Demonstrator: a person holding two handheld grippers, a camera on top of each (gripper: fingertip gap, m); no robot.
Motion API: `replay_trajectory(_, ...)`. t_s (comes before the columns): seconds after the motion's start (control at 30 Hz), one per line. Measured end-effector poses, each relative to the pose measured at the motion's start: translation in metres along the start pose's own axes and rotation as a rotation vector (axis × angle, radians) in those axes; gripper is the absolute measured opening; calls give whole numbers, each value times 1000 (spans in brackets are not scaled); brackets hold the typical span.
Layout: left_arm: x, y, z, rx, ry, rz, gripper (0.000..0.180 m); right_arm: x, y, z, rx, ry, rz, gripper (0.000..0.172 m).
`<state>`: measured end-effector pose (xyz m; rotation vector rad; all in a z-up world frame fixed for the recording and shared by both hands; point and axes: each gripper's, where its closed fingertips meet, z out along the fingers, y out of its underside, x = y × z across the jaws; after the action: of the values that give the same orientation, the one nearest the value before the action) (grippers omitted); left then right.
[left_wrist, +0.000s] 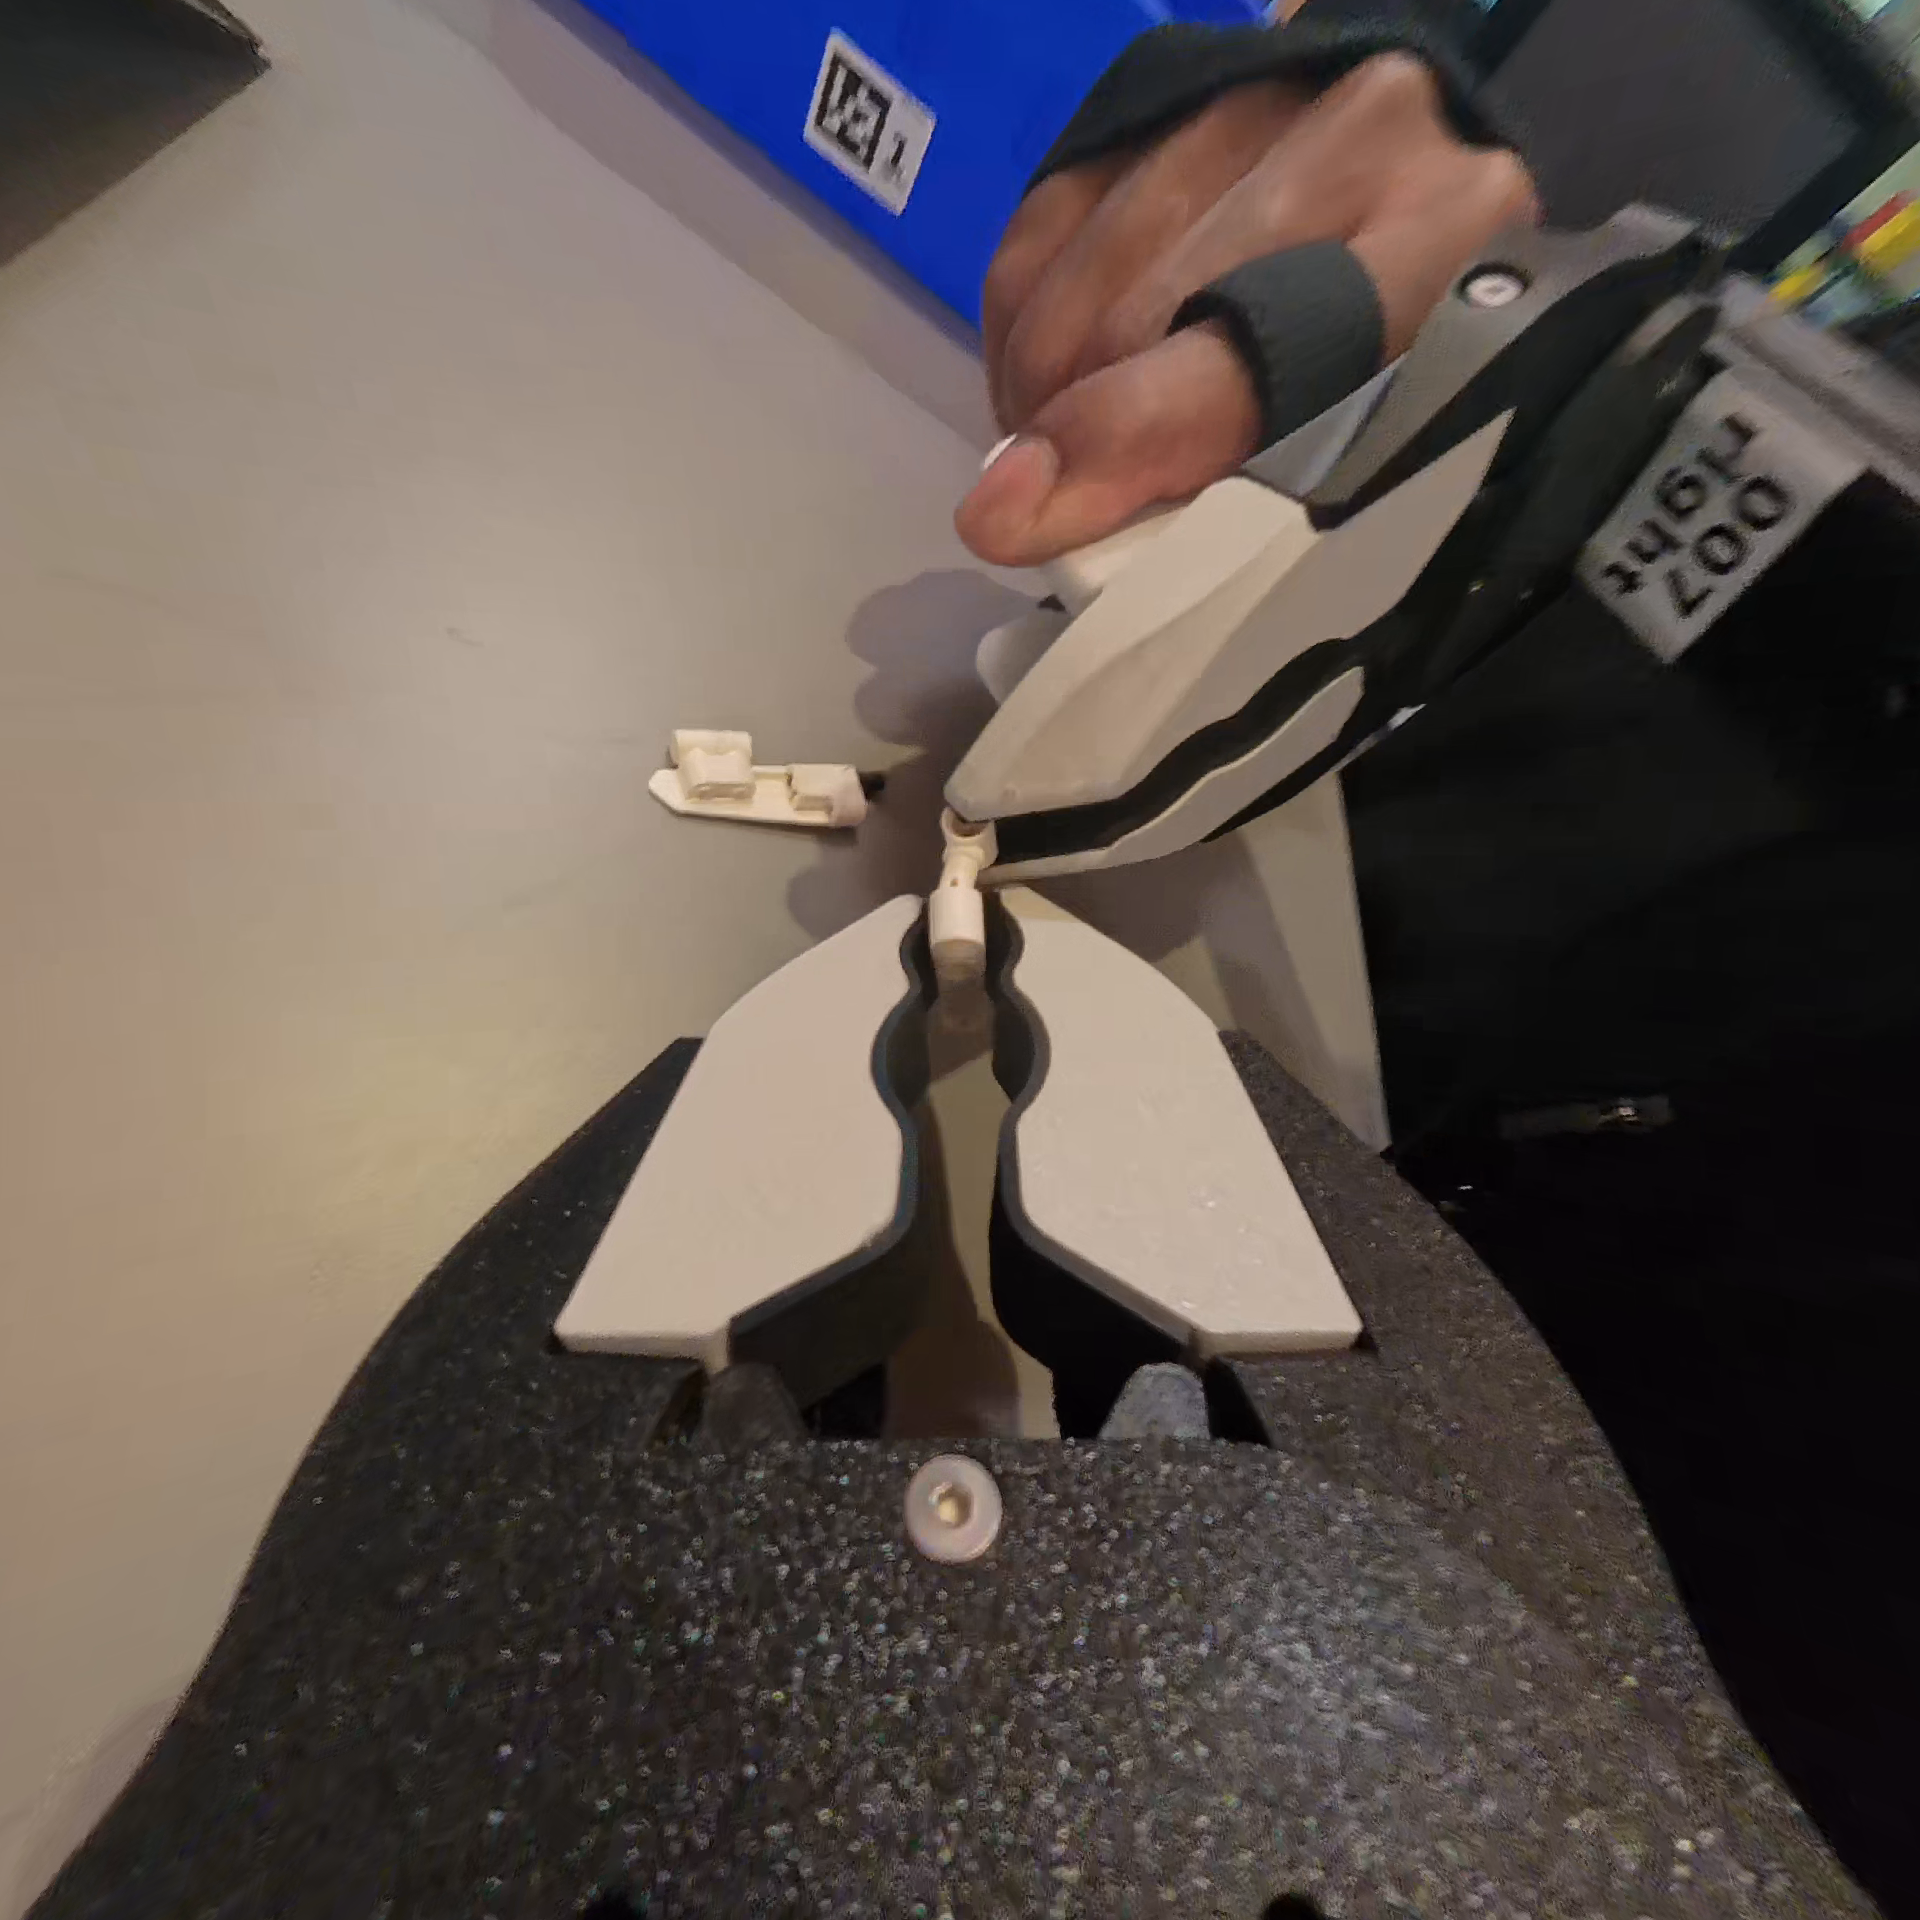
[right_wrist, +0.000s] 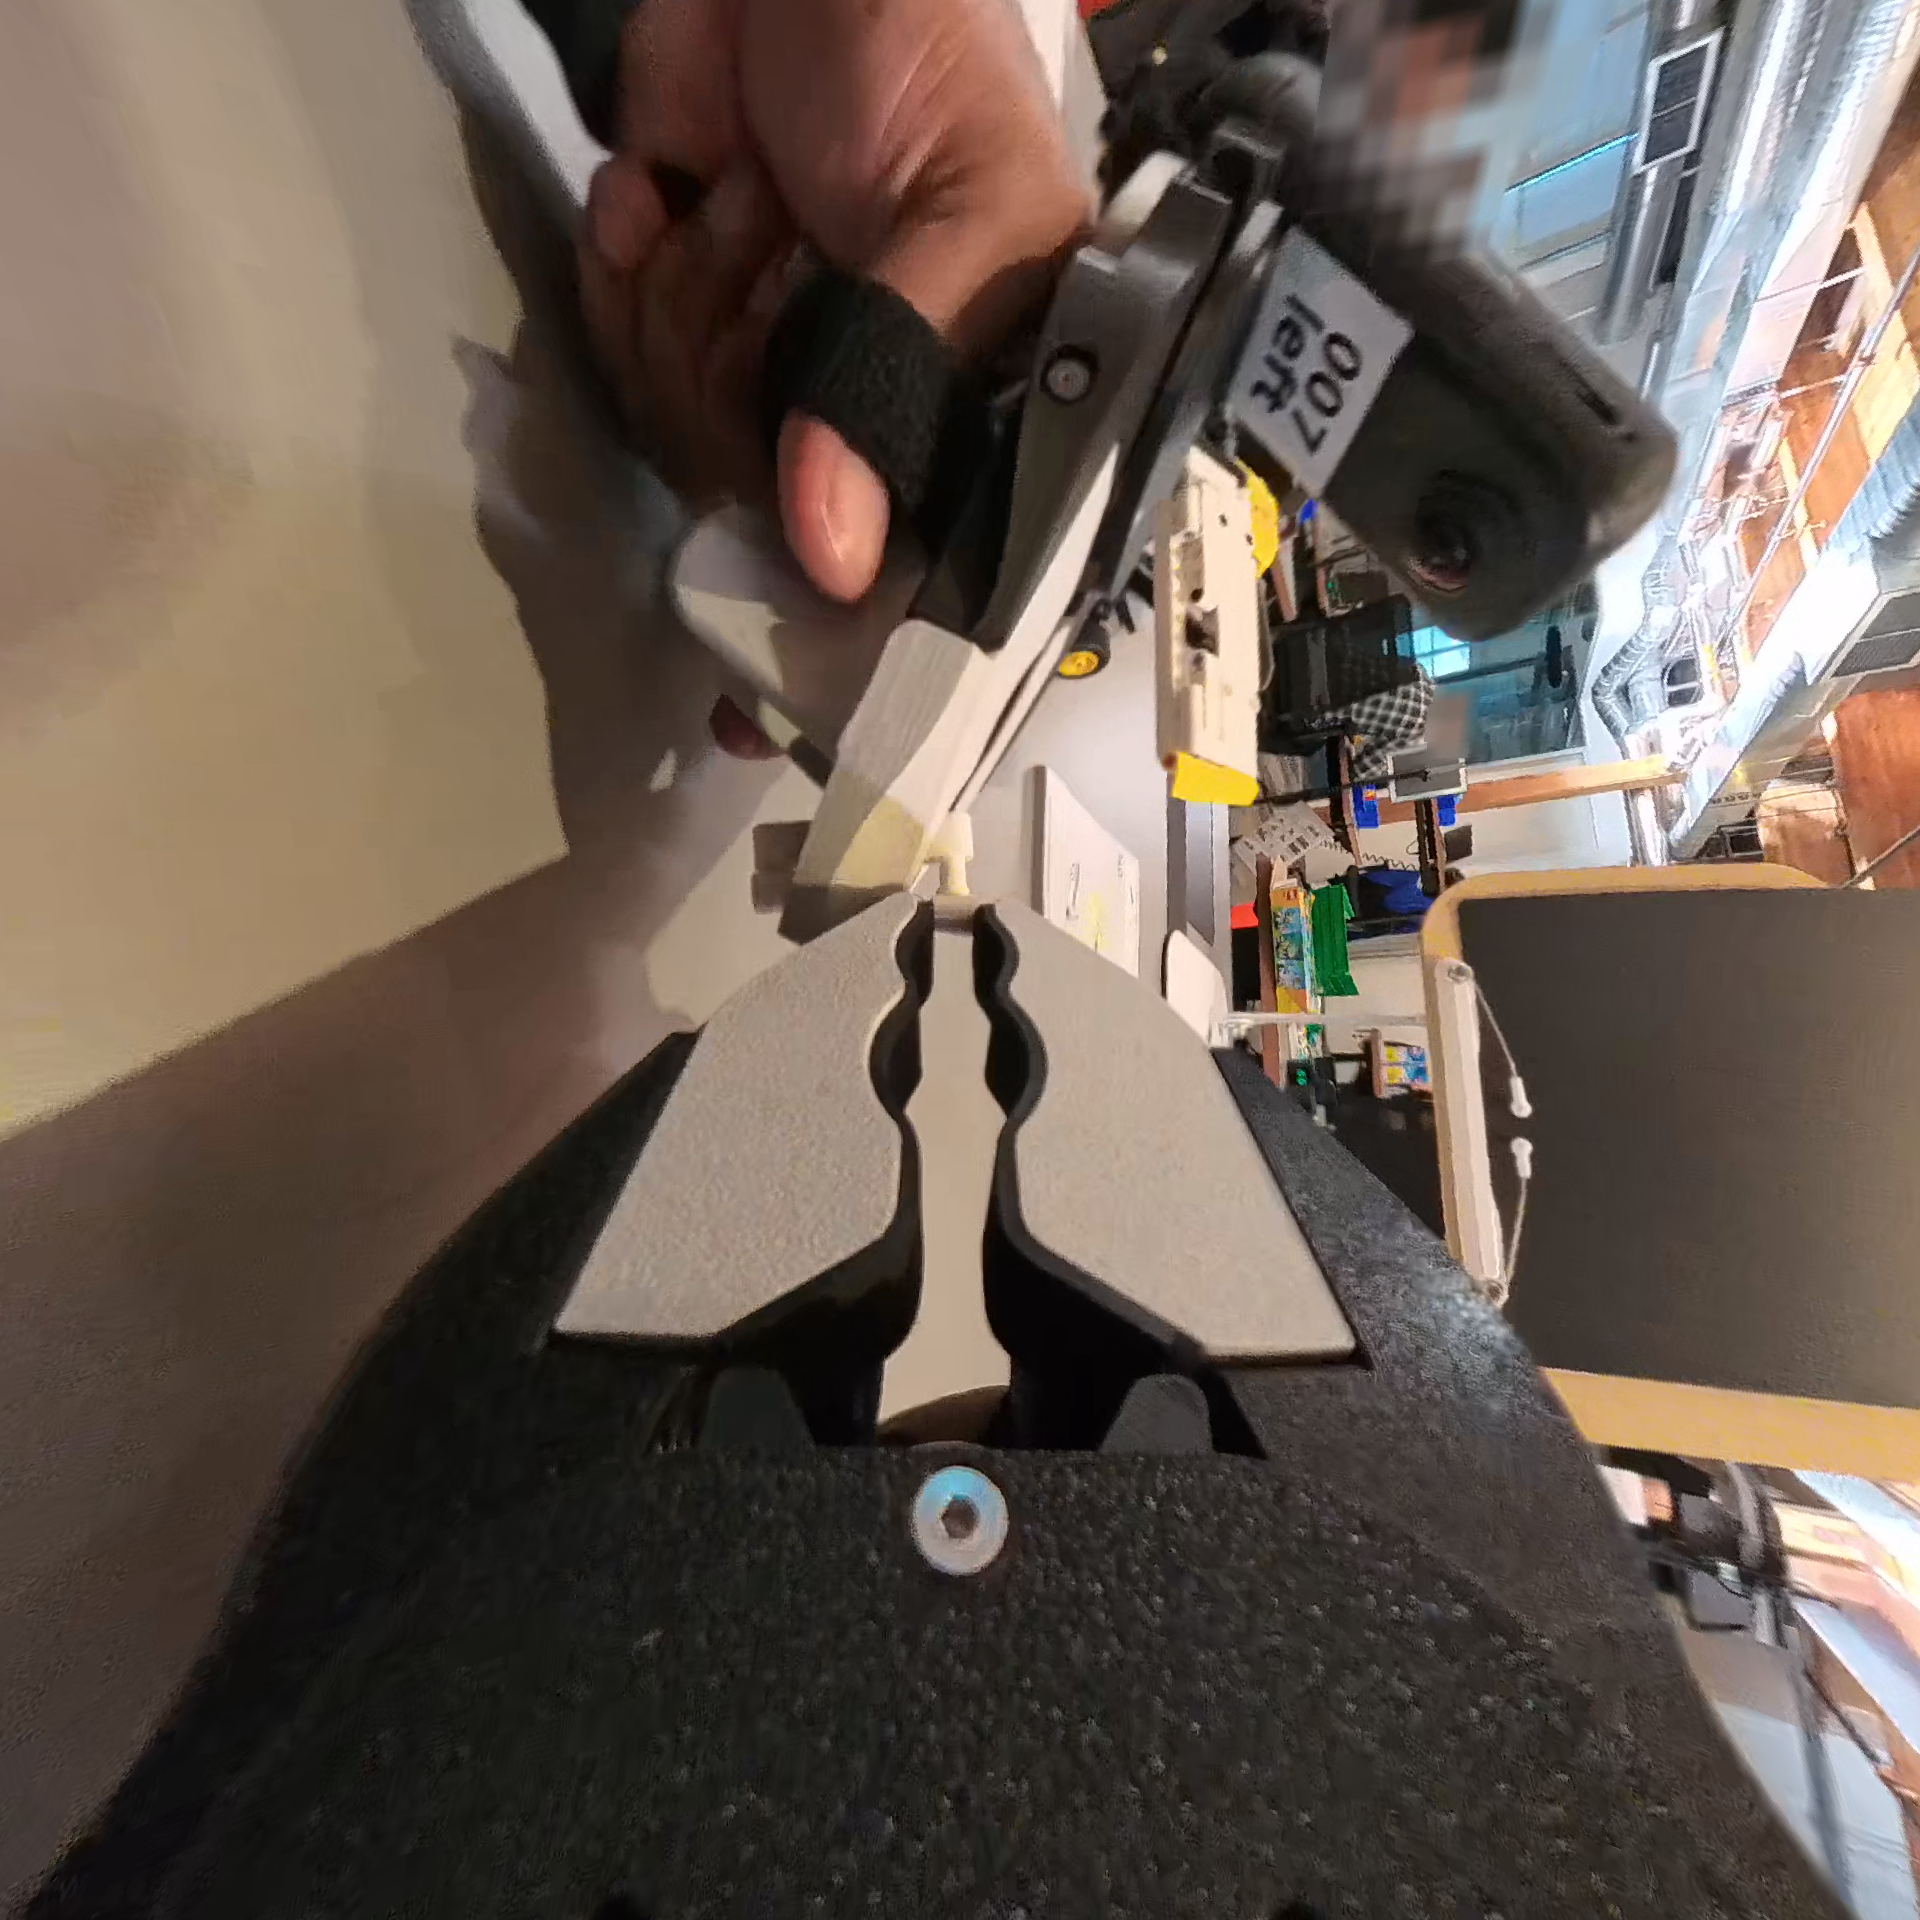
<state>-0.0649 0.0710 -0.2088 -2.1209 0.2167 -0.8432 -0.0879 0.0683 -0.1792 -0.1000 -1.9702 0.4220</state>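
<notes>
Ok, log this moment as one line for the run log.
left gripper: shut on small white jointed part | right gripper: shut on its other end | white clip plate: on grey table

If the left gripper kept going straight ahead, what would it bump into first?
Probably the right gripper's tips, right ahead; both jaws grip the same small white jointed piece. Beyond lies the grey table.
</notes>
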Motion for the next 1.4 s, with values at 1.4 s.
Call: replay_trajectory(1.4,20,-38,-19,322,214,-97,8,15,-7,-17,226,27,131,8)
